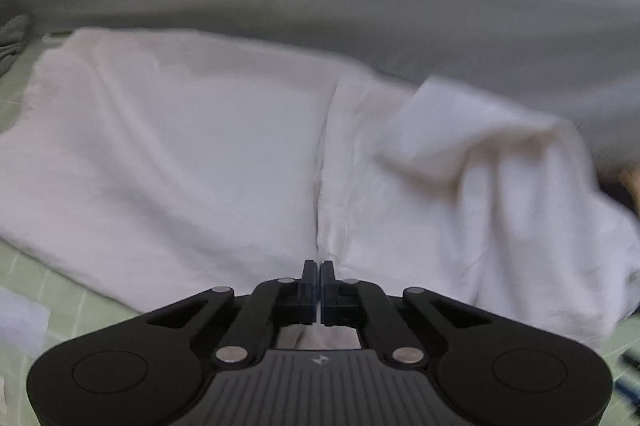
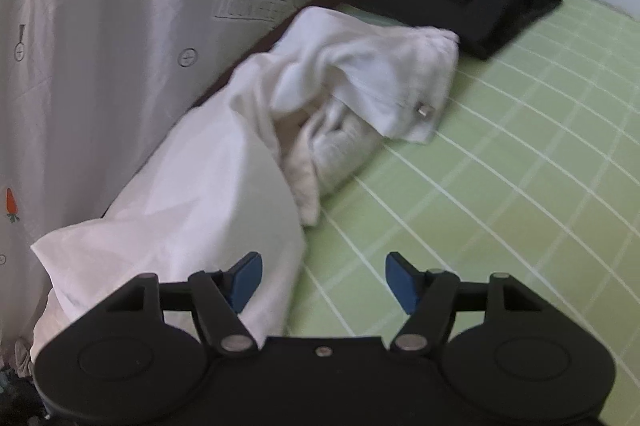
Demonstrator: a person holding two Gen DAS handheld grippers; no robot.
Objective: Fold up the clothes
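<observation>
- My left gripper point(image 1: 319, 276) is matte black plastic, its two slim fingers showing a thin blue edge along their inner faces.
- Its body carries a ribbed grey panel with a small pale logo, flanked by two round black housings with shallow circular recesses.
- Silver round pivot pins sit at the linkage joints.
- My right gripper point(image 2: 323, 280) has the same black linkage arms and silver pins, with bright blue pads point(image 2: 246, 280) on the fingertips.
- A single small screw sits at its centre.
</observation>
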